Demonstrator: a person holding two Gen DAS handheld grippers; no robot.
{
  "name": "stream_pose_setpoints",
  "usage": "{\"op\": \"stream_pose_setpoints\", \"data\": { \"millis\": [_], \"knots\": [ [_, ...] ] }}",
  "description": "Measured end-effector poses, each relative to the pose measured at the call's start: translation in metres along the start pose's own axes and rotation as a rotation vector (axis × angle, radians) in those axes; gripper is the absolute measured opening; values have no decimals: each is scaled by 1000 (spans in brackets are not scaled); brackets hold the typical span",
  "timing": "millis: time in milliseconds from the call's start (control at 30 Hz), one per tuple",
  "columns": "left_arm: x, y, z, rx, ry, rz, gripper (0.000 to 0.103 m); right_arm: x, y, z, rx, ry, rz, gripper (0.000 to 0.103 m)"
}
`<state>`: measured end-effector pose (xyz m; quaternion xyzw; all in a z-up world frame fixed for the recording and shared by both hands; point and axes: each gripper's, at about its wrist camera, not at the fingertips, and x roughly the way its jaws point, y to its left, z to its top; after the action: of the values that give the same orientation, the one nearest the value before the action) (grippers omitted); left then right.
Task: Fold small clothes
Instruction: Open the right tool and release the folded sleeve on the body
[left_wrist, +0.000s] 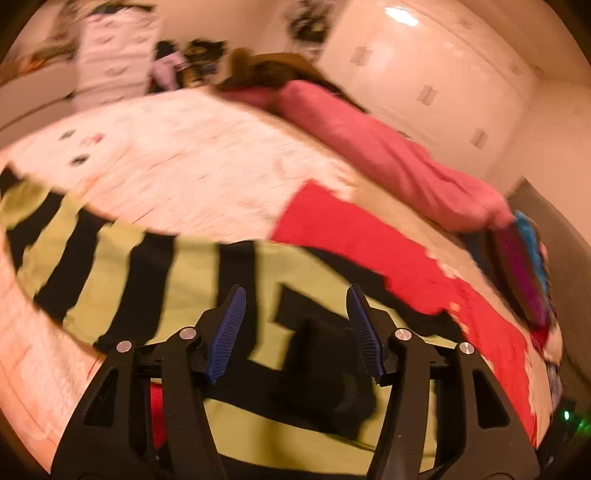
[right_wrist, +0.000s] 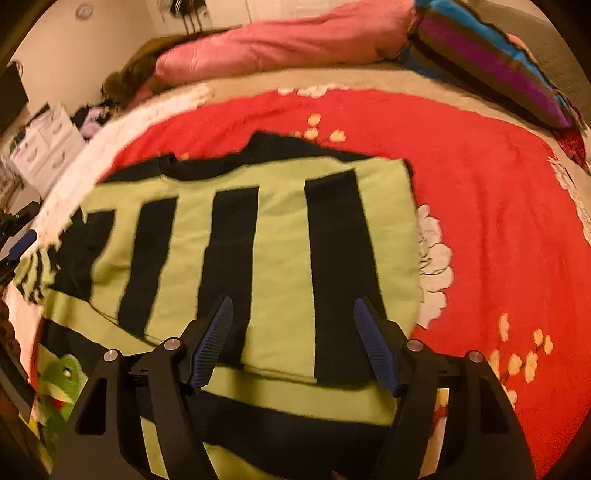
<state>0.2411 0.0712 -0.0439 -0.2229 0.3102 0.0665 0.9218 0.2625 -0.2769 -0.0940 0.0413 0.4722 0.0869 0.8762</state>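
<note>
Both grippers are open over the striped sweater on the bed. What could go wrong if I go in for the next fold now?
1. The sweater lies on a soft red blanket; the right gripper might pinch both.
2. The left gripper hovers mid-garment; grabbing there could bunch the fold.

From the right wrist view, the red blanket (right_wrist: 480, 221) lies open at 3 o'clock; the pink pillow (right_wrist: 288, 40) and striped pillow (right_wrist: 491, 59) block 12 to 1 o'clock.

A lime-green knitted sweater with broad black stripes (right_wrist: 273, 236) lies on a bright red blanket printed with white and yellow blossoms (right_wrist: 491, 206), beside a plain pink pillow (right_wrist: 295, 40) and a purple-and-blue striped cushion (right_wrist: 491, 62).
</note>
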Motion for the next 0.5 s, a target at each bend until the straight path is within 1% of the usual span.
{"op": "stream_pose_setpoints", "data": {
  "millis": [67,133,200,233,300,333,400,467,500],
  "knots": [
    [-5,-26,-3,84,45,-58,63,-8,-2,-3,7,-14,2,67],
    [-7,-49,-14,169,87,-104,64,-10,-3,-8,12,-5,0,67],
    [0,-61,-27,202,149,-138,65,-11,-4,-13,12,15,2,67],
    [9,-67,-37,217,198,-142,65,-10,-4,-15,7,18,0,67],
    [25,-71,-53,254,260,-113,65,-10,-4,-19,-8,31,-6,67],
    [35,-73,-63,290,286,-77,65,-8,-5,-20,-7,38,-6,67],
    [46,-73,-75,343,312,-24,65,-5,-6,-20,-3,53,-5,67],
    [46,-72,-77,358,301,-20,65,-3,-6,-20,-3,58,-6,67],
    [44,-72,-76,357,298,-22,67,-4,-6,-20,-2,57,-4,68]
  ]
}}
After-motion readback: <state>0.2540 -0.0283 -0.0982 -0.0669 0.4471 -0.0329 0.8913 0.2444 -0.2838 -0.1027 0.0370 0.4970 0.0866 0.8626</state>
